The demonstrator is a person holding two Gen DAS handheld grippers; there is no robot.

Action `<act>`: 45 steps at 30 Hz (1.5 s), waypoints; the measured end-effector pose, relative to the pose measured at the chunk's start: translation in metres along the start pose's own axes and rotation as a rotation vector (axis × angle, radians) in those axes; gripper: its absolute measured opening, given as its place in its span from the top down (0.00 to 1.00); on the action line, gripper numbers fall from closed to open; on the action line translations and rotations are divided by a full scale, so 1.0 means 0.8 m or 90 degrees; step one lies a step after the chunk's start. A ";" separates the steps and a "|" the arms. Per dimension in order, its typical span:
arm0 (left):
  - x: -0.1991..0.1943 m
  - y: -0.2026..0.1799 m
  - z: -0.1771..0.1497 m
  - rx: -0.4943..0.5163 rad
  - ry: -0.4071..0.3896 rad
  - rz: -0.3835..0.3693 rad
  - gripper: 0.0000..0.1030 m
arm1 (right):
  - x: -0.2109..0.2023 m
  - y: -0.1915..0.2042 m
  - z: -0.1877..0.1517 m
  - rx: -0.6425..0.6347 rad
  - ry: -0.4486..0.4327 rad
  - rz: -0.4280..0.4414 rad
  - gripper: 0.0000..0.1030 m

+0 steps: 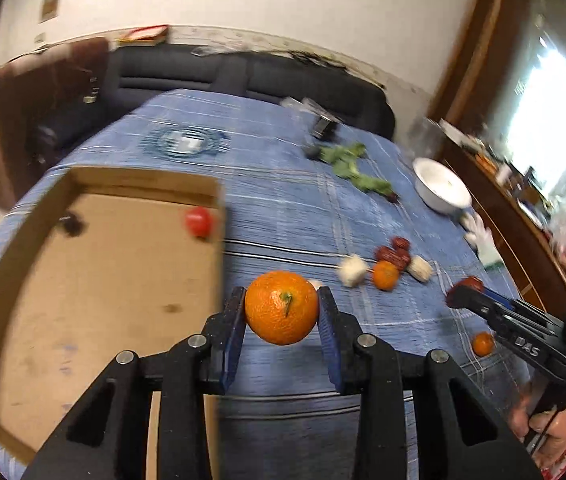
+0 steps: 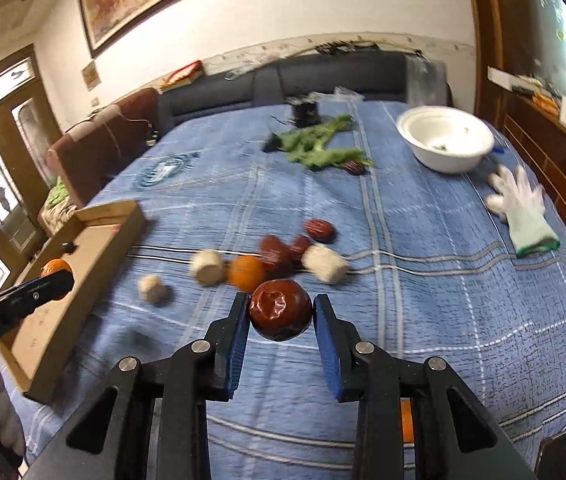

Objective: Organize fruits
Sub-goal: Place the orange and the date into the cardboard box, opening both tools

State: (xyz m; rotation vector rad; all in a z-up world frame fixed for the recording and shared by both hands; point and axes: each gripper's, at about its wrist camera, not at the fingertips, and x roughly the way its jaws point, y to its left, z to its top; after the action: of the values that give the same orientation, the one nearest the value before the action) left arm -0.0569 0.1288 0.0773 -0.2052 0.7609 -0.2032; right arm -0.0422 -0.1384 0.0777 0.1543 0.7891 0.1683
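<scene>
My left gripper [image 1: 282, 300] is shut on a large orange tangerine [image 1: 282, 307], lifted just right of the cardboard box [image 1: 83, 184]. The box holds a red tomato [image 1: 199, 221] and a small dark item [image 1: 71, 224]. My right gripper [image 2: 281, 306] is shut on a wrinkled red date [image 2: 281, 309] above the blue cloth. Beyond it lie a small tangerine [image 2: 247, 274], several red dates [image 2: 319, 230] and white chunks [image 2: 207, 266]. Another small tangerine [image 1: 483, 343] rests beside the right gripper in the left wrist view.
A white bowl [image 2: 445, 138], leafy greens [image 2: 319, 146] and a dark object [image 2: 305, 114] sit at the far side of the cloth. A white glove [image 2: 523, 208] lies at the right edge. A dark sofa [image 2: 323, 76] backs the table; a wooden cabinet [image 2: 543, 140] runs along the right.
</scene>
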 end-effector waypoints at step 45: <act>0.023 0.219 0.091 -0.144 0.061 0.123 0.56 | 0.151 0.276 0.075 -0.150 0.063 0.139 0.46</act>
State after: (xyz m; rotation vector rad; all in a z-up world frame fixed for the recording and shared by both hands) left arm 0.0257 0.3005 0.0715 -0.3357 0.8933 0.0568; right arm 0.0636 0.0979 0.0801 0.0088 0.8436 0.4759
